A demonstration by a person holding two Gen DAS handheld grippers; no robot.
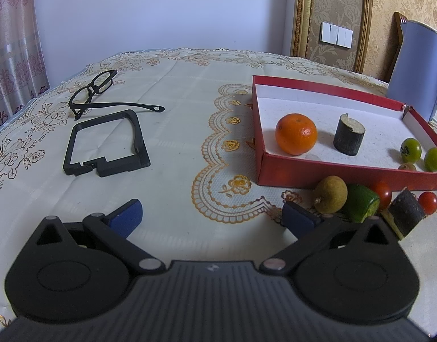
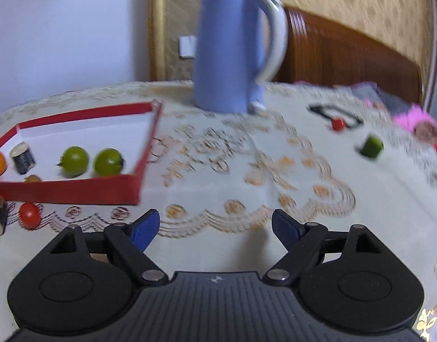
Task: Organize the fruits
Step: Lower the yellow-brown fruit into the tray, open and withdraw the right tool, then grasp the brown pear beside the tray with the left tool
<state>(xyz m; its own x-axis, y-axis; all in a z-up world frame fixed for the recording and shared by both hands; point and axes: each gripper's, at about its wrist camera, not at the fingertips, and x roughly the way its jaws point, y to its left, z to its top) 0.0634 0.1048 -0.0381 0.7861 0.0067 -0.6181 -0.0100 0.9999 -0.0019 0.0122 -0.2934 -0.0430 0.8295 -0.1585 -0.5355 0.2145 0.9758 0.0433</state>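
Note:
A red tray [image 1: 318,175] [image 2: 76,191] holds an orange [image 1: 296,138], a dark cut stalk piece [image 1: 349,134] [image 2: 22,156] and two green tomatoes [image 1: 410,149] [image 2: 73,161]. In front of the tray lie a tan round fruit [image 1: 331,194], a green piece [image 1: 361,203], red tomatoes [image 1: 428,202] [image 2: 29,213] and a dark stalk piece [image 1: 405,213]. My left gripper [image 1: 212,216] is open over the cloth, just left of these. My right gripper [image 2: 215,226] is open over bare cloth, right of the tray. A red tomato [image 2: 338,123] and a green piece [image 2: 371,146] lie far right.
A blue jug [image 2: 230,51] stands behind the tray. Black glasses [image 1: 94,88] and a black frame [image 1: 104,142] lie on the patterned tablecloth at the left; another black frame [image 2: 332,114] lies at the far right beside pink items [image 2: 418,116]. A chair back [image 2: 361,51] rises behind.

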